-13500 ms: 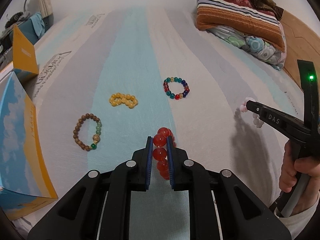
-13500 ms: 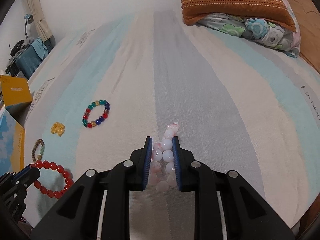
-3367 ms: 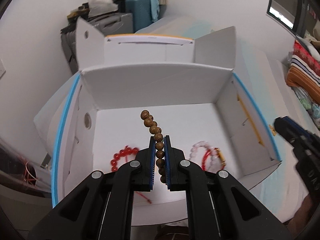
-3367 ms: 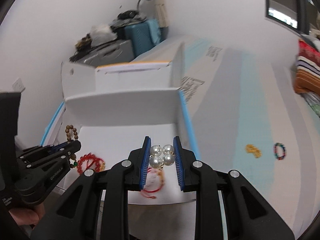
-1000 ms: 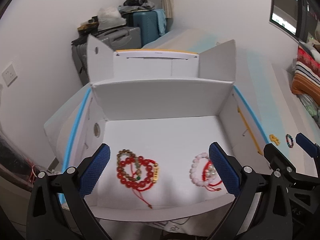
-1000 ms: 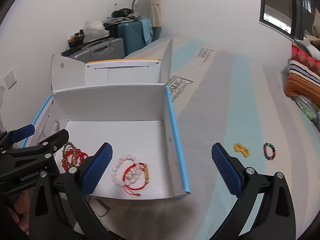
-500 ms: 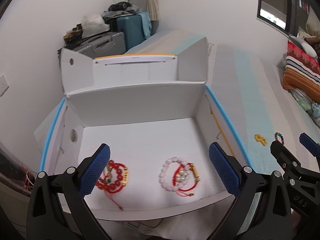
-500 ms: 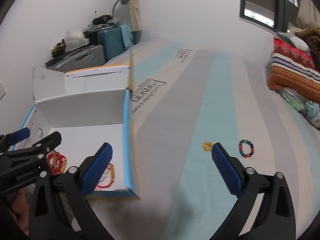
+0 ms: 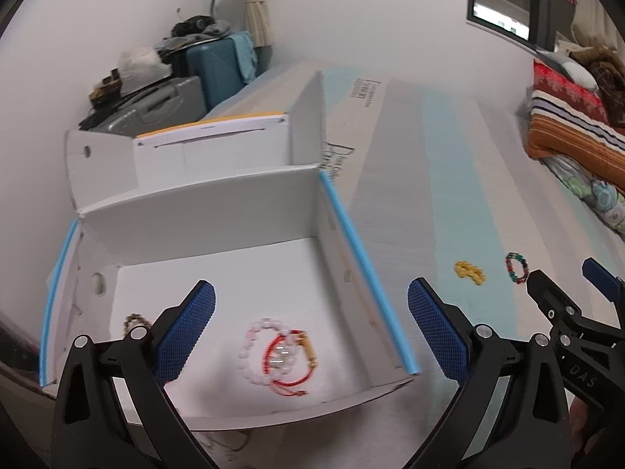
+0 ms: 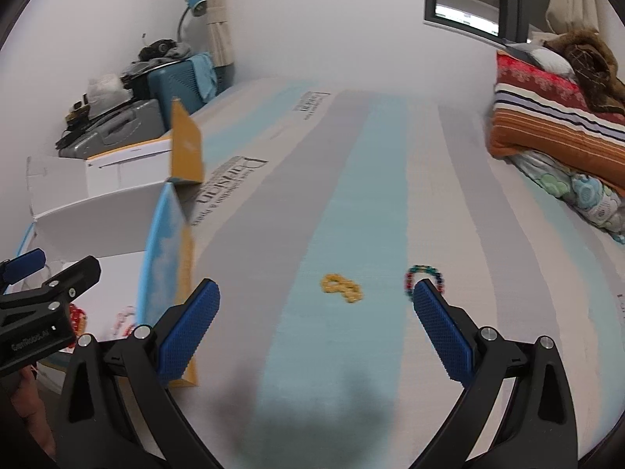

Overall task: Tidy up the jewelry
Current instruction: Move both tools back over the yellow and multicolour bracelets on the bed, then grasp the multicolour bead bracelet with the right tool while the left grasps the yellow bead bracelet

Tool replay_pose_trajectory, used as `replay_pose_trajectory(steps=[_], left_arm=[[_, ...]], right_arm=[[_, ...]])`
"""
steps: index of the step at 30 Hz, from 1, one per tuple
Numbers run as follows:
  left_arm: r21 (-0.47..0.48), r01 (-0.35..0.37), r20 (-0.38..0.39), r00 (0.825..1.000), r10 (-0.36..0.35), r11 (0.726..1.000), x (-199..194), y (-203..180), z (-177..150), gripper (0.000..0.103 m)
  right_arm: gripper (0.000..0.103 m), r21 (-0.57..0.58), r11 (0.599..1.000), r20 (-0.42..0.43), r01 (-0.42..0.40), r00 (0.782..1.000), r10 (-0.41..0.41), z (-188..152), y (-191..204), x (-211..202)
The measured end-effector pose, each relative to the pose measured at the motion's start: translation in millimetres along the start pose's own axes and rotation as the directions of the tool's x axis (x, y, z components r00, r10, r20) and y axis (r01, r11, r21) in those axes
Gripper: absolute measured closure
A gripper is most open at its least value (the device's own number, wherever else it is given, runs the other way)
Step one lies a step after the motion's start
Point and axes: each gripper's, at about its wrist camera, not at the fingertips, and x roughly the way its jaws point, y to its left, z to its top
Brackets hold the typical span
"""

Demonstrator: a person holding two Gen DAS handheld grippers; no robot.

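Your left gripper (image 9: 310, 324) hangs over the white box (image 9: 351, 242), jaws wide apart and holding nothing; your right gripper (image 10: 316, 322), equally spread and bare, is above the striped mattress (image 10: 351, 179). In the box lie a pink bead bracelet (image 9: 254, 342) and a red cord bracelet (image 9: 287, 367) overlapping it; a brown one (image 9: 134, 320) is half hidden by your left finger. On the mattress the yellow bracelet (image 10: 341, 287) and multicoloured bracelet (image 10: 424, 275) sit near each other, blurred. Beyond: folded blankets (image 10: 554, 117), suitcases (image 9: 187, 82), lamp (image 10: 191, 8).
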Motion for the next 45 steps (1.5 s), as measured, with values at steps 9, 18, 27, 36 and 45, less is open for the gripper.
replay_pose_trajectory(steps=[9, 18, 27, 36, 45], left_arm=[[0.059, 0.043, -0.003, 0.999, -0.043, 0.997, 9.5, -48.9, 4.4, 0.006], [0.123, 0.066, -0.021, 0.998, -0.064, 0.99, 27.8, -94.9, 7.9, 0.006], [0.161, 0.095, -0.065, 0.994, -0.085, 0.982, 58.9, -128.3, 4.2, 0.006], [0.189, 0.138, -0.118, 0.986, -0.117, 0.972, 104.6, -170.4, -0.4, 0.006], [0.19, 0.18, -0.181, 0.973, -0.146, 0.965, 152.6, -190.3, -2.4, 0.006]], right_arm=[[0.008, 0.042, 0.998, -0.011, 0.053, 0.999, -0.052, -0.1, -52.2, 10.3], [0.008, 0.081, 0.993, -0.041, 0.085, 0.996, -0.082, -5.7, -91.4, 29.7], [0.008, 0.119, 0.988, -0.082, 0.101, 0.992, -0.091, -13.8, -124.5, 58.1], [0.008, 0.15, 0.981, -0.127, 0.123, 0.986, -0.104, -20.4, -158.5, 94.5], [0.008, 0.183, 0.974, -0.203, 0.133, 0.975, -0.095, -28.2, -188.4, 141.6]])
